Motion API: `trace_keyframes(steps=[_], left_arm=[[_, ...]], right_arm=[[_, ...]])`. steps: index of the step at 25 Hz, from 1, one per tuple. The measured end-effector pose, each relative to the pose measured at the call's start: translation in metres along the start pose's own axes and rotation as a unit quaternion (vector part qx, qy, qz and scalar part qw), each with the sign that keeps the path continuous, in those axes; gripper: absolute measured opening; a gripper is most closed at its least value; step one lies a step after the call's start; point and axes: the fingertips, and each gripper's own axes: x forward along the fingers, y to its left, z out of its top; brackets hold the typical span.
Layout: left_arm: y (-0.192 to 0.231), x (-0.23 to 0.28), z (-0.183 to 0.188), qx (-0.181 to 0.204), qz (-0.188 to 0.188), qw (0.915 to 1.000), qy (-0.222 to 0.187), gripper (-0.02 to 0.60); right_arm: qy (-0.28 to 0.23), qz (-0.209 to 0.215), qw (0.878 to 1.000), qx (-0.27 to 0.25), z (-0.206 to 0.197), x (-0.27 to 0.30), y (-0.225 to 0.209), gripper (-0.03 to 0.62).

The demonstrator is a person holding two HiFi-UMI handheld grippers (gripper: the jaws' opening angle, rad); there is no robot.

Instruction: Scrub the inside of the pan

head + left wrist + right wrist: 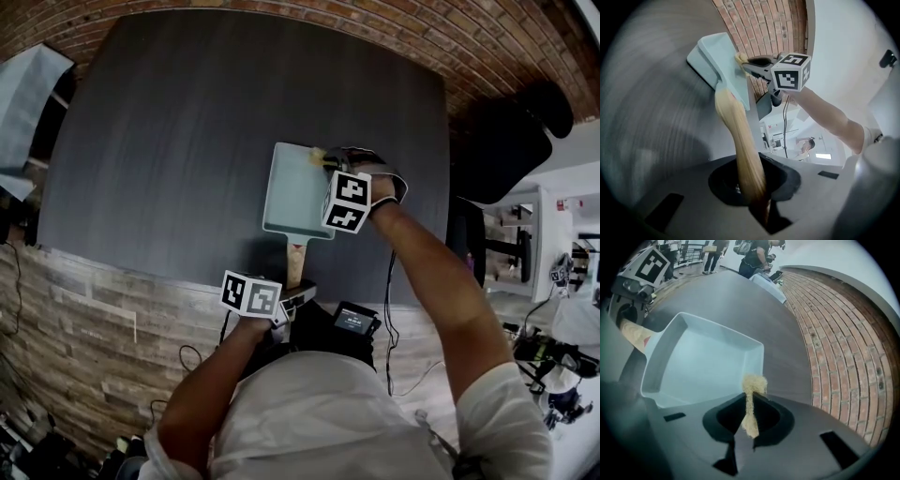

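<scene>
toward the near edge of the dark grey wood-grain table [178, 141] lay the pale blue-green rectangular pan [292, 192], its light wooden handle [295, 264] pointing back at the person and ending about at that edge. the left gripper [757, 199] was pressed tight on the end of the handle, the wood filling the gap between its jaws. the right gripper [750, 420] angled down at the pan's far right corner, pinching a thin yellowish fibrous scrubber [752, 392] whose frayed tuft stuck out past the jaw tips, right at the rim there; whether it touched the metal could not be told. the pan's inside looked bare and pale.

bare tabletop ran wide to the left of the pan and beyond its far side. to the right a narrower bare strip reached the table's right edge, past which stood a black chair [511, 141]. red brickwork [487, 47] ran beyond the far and right edges. a grey stone-clad face [84, 309] dropped below the near edge.
</scene>
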Motion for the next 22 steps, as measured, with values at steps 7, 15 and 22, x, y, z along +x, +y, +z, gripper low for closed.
trace_keyframes(steps=[7,15,22], left_arm=[[0.002,-0.001,0.004,-0.018,0.010,0.9993,-0.030,0.034],[0.006,-0.002,0.008,-0.039,0.018,0.9974,-0.058,0.028],[0.008,-0.004,0.010,-0.044,0.027,0.9959,-0.074,0.028]], right_arm=[[0.021,0.023,0.999,-0.021,0.002,0.010,0.017,0.046],[0.030,0.047,0.998,0.008,0.001,0.012,0.023,0.046],[0.029,0.093,0.993,0.060,0.004,0.003,0.038,0.046]])
